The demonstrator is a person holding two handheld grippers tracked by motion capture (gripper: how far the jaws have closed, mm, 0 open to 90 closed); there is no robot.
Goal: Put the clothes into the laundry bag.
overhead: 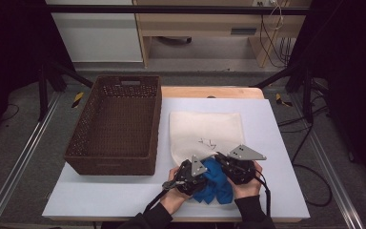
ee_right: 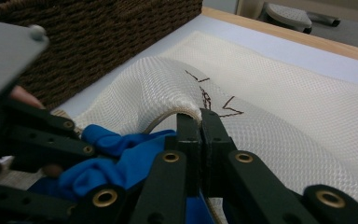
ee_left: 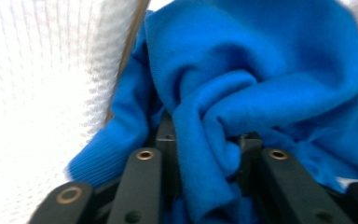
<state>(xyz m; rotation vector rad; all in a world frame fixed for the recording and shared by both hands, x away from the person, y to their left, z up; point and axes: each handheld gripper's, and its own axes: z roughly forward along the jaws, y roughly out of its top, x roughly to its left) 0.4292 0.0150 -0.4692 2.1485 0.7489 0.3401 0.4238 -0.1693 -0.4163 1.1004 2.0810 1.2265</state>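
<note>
Now, blue cloth [ee_left: 261,70] between left gripper [ee_left: 205,140] jaws — beside mesh bag [ee_right: 307,102]

In the high view the blue cloth [overhead: 214,183] lies half under both grippers, so its outline cannot be told. The white mesh bag [overhead: 206,129] has its near edge covered there (the small dark mark on it is too small to read). In the left gripper view, cloth folds cover the jaw tips, and the bag is blown out to glare.
</note>
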